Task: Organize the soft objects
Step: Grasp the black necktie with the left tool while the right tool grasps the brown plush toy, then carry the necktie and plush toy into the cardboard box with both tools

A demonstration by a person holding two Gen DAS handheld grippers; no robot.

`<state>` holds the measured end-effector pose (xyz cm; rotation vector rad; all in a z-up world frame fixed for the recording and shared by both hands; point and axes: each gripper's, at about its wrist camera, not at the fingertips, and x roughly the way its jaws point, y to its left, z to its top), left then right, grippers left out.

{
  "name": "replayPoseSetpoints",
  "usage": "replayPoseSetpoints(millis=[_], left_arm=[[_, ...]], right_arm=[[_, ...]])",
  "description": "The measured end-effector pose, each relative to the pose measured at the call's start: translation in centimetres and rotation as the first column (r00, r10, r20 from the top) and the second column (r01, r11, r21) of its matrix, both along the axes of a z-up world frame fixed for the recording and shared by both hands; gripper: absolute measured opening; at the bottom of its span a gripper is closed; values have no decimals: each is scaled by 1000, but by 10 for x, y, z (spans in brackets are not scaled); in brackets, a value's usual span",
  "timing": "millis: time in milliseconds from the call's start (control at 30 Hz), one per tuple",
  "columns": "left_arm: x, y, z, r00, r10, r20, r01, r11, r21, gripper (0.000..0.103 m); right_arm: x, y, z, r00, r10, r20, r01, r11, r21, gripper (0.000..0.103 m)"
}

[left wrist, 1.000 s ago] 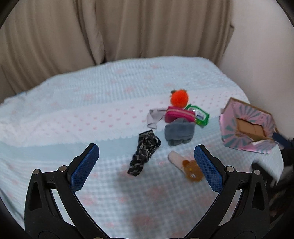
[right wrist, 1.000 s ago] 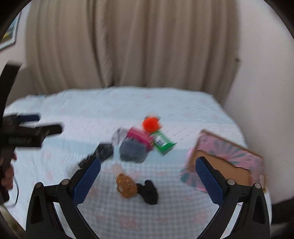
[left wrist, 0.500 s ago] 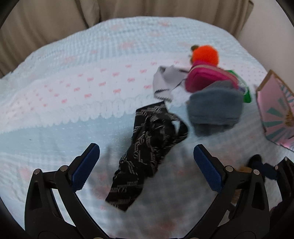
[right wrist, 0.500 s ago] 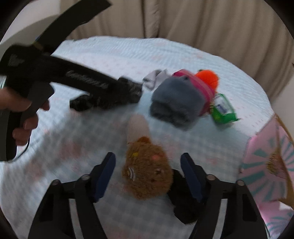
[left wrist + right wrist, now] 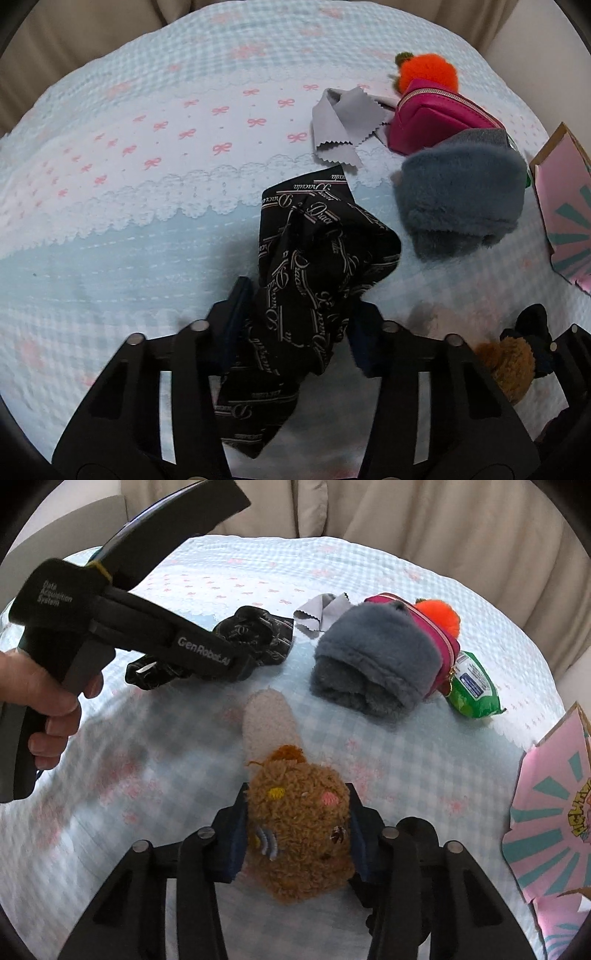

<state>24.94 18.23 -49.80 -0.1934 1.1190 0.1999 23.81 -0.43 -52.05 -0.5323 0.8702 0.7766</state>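
jaws around black cloth [image 5: 314,273], brown plush [image 5: 299,823]

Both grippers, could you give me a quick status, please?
Left gripper shut on black printed cloth. Right gripper shut on brown plush toy. Pink box alongside, nothing blocking.

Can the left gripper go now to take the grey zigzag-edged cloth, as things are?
Probably not yet: the left gripper is shut on the black printed cloth. The grey cloth lies uncovered beyond it, so the path looks free once released.
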Motion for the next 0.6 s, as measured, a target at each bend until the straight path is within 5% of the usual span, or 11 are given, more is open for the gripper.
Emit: replayPoseSetpoints(millis=[300,600], left_arm=[[-20,-1,30,999,-22,43,23,1000,-11,38],[-55,-16,117,993,-77,87,77,997,9,38]], right_arm=[[-6,-9,25,994,-106,1,105,994,37,38],[-30,-18,99,978,-206,26,203,976,81,38]])
